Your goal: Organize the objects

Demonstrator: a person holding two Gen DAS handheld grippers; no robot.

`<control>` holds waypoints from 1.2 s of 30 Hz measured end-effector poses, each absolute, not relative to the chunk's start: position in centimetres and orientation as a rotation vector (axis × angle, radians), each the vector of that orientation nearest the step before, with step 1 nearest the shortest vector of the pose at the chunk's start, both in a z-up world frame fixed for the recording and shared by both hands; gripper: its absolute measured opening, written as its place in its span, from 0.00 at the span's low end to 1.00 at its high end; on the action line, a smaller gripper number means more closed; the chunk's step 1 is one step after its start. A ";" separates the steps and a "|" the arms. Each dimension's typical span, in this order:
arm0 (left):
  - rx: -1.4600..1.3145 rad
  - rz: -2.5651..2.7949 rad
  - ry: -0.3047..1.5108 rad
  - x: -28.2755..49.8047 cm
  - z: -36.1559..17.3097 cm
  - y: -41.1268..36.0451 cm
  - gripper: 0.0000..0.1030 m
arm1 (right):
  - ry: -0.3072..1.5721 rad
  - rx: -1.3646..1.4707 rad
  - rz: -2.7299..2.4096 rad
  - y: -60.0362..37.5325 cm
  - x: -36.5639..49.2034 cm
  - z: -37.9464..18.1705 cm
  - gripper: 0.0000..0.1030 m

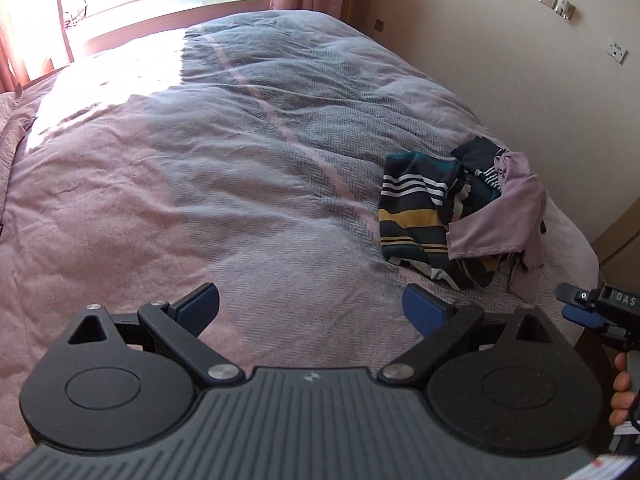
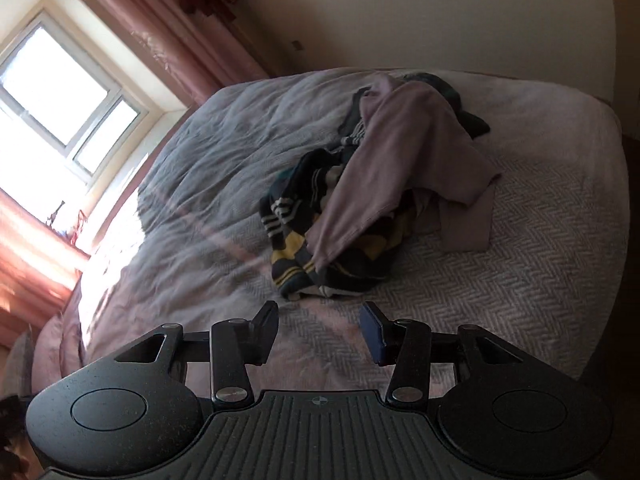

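The bed (image 1: 260, 152) fills both views, and the heap of clothes (image 2: 360, 200) lies near its corner, at about two o'clock from the left gripper (image 1: 310, 310) and twelve o'clock from the right gripper (image 2: 319, 330). The step looks like the approach before a first pick. Next, the mauve garment (image 2: 404, 152) draped on the striped garment (image 1: 412, 204) wants pinching at an edge. Both grippers hover level over the bedcover, jaws spread wide and holding nothing.

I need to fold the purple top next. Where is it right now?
The purple top lies draped over the striped garment on the bed, ahead of the right gripper; in the left view it is far right.
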State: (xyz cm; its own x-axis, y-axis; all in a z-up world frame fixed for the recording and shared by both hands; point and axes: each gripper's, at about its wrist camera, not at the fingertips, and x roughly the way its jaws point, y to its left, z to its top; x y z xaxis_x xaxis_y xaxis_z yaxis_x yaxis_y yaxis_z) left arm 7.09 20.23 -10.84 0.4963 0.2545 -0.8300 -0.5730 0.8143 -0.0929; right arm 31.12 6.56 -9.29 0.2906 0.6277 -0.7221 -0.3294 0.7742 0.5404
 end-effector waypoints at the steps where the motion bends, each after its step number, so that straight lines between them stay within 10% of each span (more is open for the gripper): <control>1: -0.383 0.516 0.935 8.4 -11.4 20.0 0.94 | 1.114 0.364 0.640 5.8 32.3 -10.1 0.42; 12: -0.375 0.533 0.996 19.2 -14.2 20.3 0.93 | 1.230 0.559 0.509 8.6 43.1 -18.9 0.42; 14: -0.372 0.539 1.002 19.5 -14.2 20.3 0.93 | 1.204 0.551 0.530 9.0 43.7 -18.6 0.06; 26: -0.421 0.616 0.872 12.8 -9.3 22.1 0.93 | 0.576 0.128 1.071 13.3 32.3 3.9 0.00; 36: -0.455 0.916 0.623 -9.4 0.4 25.5 0.93 | 0.328 0.162 1.723 15.0 10.9 14.9 0.00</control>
